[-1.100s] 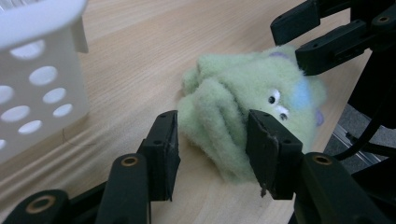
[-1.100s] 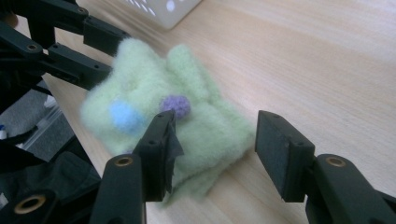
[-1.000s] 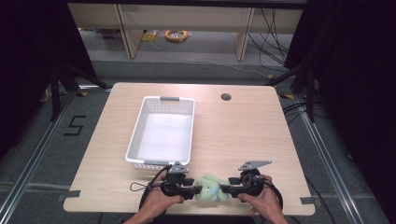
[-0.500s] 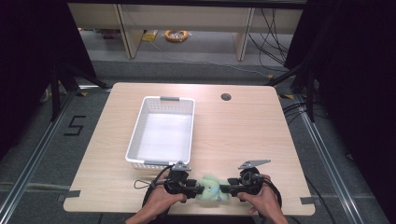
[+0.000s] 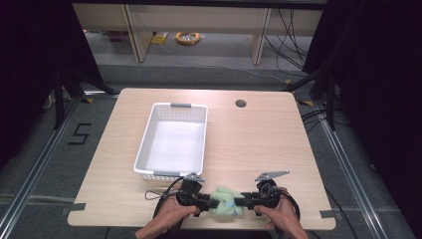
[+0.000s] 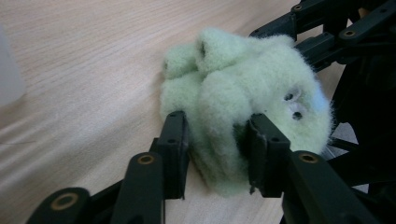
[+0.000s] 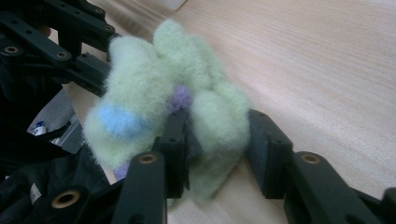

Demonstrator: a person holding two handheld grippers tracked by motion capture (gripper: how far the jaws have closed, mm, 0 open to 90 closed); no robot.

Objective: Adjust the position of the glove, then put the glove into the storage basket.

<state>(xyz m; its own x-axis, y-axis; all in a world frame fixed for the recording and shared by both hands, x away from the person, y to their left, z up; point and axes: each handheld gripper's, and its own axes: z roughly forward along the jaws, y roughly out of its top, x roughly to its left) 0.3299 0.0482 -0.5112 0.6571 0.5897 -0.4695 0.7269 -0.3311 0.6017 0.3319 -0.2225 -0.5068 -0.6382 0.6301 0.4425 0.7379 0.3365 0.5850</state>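
Green plush toy (image 5: 225,201) lying at the near edge of the table (image 5: 259,144), pinched from both sides: left gripper (image 5: 203,201) clamped on a fold at one end, right gripper (image 5: 245,201) on a lobe at the other, pads (image 6: 175,140) sunk into the fleece. Both sets of jaws just closing onto the toy, wider half a second back. Hands and toy otherwise where they were. Grasp probably done; lift and carry to the empty white basket (image 5: 149,144) beyond, well apart, apparently left to do.
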